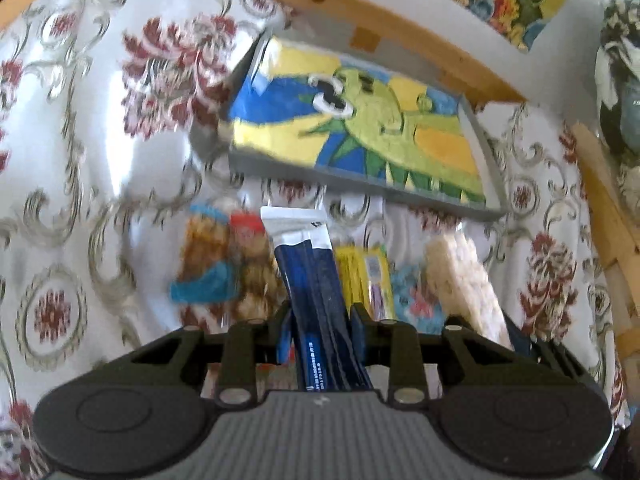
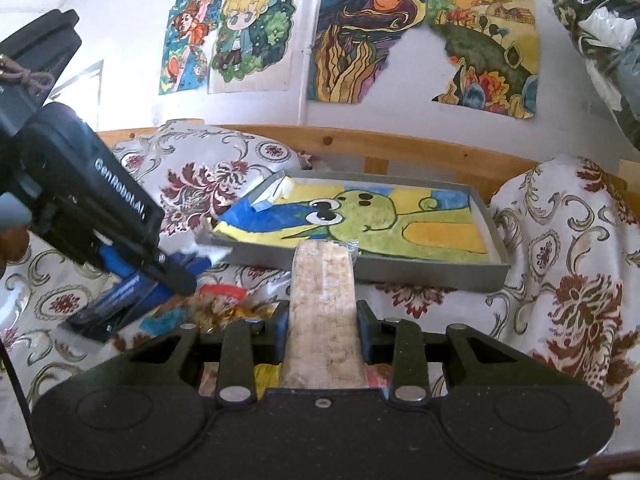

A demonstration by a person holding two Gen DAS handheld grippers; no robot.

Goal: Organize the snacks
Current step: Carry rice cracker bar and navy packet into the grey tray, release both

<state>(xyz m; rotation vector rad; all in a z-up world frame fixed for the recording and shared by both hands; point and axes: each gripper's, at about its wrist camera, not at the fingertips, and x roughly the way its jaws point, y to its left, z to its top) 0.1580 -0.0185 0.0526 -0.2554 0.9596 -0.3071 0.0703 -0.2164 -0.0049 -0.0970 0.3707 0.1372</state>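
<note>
- Your left gripper (image 1: 320, 316) has its jaws closed narrow on a long dark-blue snack packet with a white sealed end (image 1: 310, 276). The packet's long axis runs straight out along the fingers, white end pointing away towards the tray, leaning slightly left.
- Your right gripper (image 2: 322, 316) is clamped on a pale beige rice-cracker bar in clear wrap (image 2: 322, 300). Its long axis also follows the fingers; the far end points at the tray's near wall and overlaps it in the right wrist view. Whether it touches the wall you cannot tell.
- The shallow grey metal tray lined with a green cartoon-creature drawing (image 2: 436, 270) lies ahead of both grippers on the white floral-patterned cloth (image 2: 560, 240). No snack is seen inside it.
- Loose on the cloth below the grippers: a brown-and-red snack bag (image 1: 228, 264), a yellow packet (image 1: 366, 276), and a light-blue patterned wrapper (image 1: 414, 294). All three are motion-blurred; printing is unreadable.
- In the right wrist view, your left gripper's black body covers part of the blue packet and the brown bag.
- Each gripper's own body hides the near end of the snack it holds.
- Coloured drawings (image 2: 360, 40) hang on the wall beyond a wooden rail (image 2: 400, 140).
</note>
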